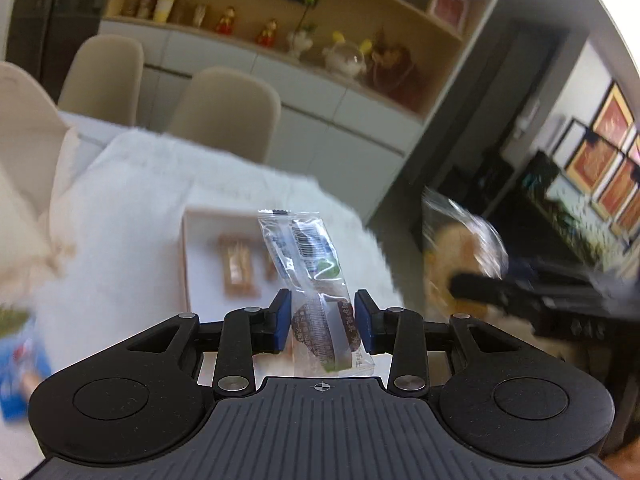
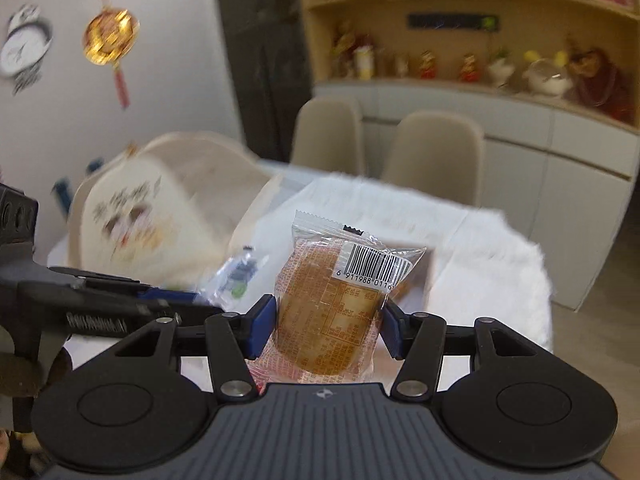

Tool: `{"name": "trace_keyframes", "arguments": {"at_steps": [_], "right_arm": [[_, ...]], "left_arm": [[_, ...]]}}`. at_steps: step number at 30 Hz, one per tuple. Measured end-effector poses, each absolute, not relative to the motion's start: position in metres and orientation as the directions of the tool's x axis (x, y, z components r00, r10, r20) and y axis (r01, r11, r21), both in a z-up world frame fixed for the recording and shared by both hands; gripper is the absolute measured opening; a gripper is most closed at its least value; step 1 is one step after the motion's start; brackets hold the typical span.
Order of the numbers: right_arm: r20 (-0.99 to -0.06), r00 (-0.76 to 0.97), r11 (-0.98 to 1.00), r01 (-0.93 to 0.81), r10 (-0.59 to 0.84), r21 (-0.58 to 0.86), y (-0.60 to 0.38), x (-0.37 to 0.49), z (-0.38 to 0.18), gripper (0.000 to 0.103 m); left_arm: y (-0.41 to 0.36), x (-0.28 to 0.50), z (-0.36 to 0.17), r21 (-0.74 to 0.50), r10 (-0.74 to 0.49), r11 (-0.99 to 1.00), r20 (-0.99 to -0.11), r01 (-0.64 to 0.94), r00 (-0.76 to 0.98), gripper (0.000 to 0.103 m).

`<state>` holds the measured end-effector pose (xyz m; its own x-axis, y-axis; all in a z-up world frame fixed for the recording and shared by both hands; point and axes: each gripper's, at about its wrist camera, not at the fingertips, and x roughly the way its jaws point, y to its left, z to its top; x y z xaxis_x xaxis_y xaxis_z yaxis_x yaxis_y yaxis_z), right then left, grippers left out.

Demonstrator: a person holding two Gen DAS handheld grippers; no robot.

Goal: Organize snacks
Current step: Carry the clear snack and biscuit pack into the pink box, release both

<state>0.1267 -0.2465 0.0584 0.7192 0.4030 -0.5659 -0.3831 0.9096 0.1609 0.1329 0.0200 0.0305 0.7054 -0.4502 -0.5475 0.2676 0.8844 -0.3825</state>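
The left gripper [image 1: 322, 322] is clamped on a slim clear sachet [image 1: 310, 276], its blue pads pressing the sachet's lower part on both sides. The sachet stands nearly upright above the table, leaning a little to the left at the top, with a barcode and a green mark showing through the wrap.

The right gripper [image 2: 329, 328] is clamped on a wrapped round cake [image 2: 328, 312], a pad against each side of the packet. The cake stands on edge, barcode label at its upper right.

Below both lies the table [image 1: 132, 216] under a white cloth. A shallow white tray [image 1: 200, 264] sits towards its right edge, and in it are two brown wrapped bars [image 1: 238, 268]; blur makes them hard to read, so they may be biscuits or something like them. A cream bag [image 2: 132, 216] with a printed picture stands at the table's left edge. A blue packet [image 1: 18, 368] lies at the near left corner, badly smeared.

In the left view the other gripper reaches in from the right with the cake; in the right view the sachet shows beside the cake's left side, apart from it. Two beige chairs [image 1: 224, 112] stand at the far edge, before a cabinet with shelves [image 1: 320, 60].
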Motion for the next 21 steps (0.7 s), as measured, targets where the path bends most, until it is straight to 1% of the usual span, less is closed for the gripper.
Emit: {"name": "trace_keyframes", "arguments": {"at_steps": [2, 6, 7, 9, 10, 12, 14, 15, 16, 19, 21], "right_arm": [[-0.561, 0.742, 0.927, -0.344, 0.366, 0.151, -0.251, 0.14, 0.062, 0.055], [-0.584, 0.738, 0.94, -0.299, 0.337, 0.164, -0.257, 0.172, 0.056, 0.055], [-0.596, 0.732, 0.943, -0.287, 0.331, 0.17, -0.255, 0.183, 0.051, 0.055], [-0.628, 0.715, 0.951, -0.254, 0.308, 0.176, -0.249, 0.205, 0.042, 0.055], [-0.641, 0.707, 0.954, -0.245, 0.298, 0.173, -0.245, 0.215, 0.036, 0.055], [-0.657, 0.699, 0.958, -0.243, 0.282, 0.153, -0.236, 0.233, 0.025, 0.055], [-0.673, 0.681, 0.955, -0.25, 0.289, 0.157, -0.228, 0.255, 0.012, 0.057], [-0.689, 0.657, 0.949, -0.265, 0.308, 0.171, -0.223, 0.27, 0.004, 0.064], [-0.711, 0.631, 0.948, -0.261, 0.31, 0.182, -0.218, 0.285, -0.005, 0.066], [-0.757, 0.592, 0.959, -0.217, 0.277, 0.181, -0.208, 0.309, -0.029, 0.067], [-0.769, 0.571, 0.957, -0.212, 0.287, 0.2, -0.209, 0.304, -0.04, 0.067]], "left_arm": [[0.017, 0.16, 0.033, -0.377, -0.449, 0.885, -0.543, 0.272, 0.709, 0.039], [0.015, 0.225, 0.008, -0.479, -0.52, 0.837, -0.552, 0.264, 0.652, 0.041], [0.015, 0.245, -0.006, -0.494, -0.52, 0.836, -0.571, 0.24, 0.635, 0.041], [0.021, 0.273, -0.035, -0.507, -0.476, 0.85, -0.621, 0.145, 0.623, 0.04], [0.027, 0.277, -0.045, -0.521, -0.466, 0.846, -0.621, 0.112, 0.63, 0.04], [0.042, 0.275, -0.056, -0.569, -0.478, 0.818, -0.593, 0.083, 0.648, 0.04], [0.052, 0.27, -0.065, -0.588, -0.47, 0.807, -0.592, 0.048, 0.654, 0.04], [0.056, 0.267, -0.069, -0.586, -0.458, 0.81, -0.602, 0.027, 0.654, 0.04], [0.059, 0.265, -0.073, -0.58, -0.447, 0.814, -0.614, 0.012, 0.651, 0.04], [0.071, 0.244, -0.082, -0.547, -0.418, 0.837, -0.651, -0.008, 0.634, 0.04], [0.08, 0.223, -0.088, -0.519, -0.396, 0.855, -0.677, -0.021, 0.62, 0.04]]}}
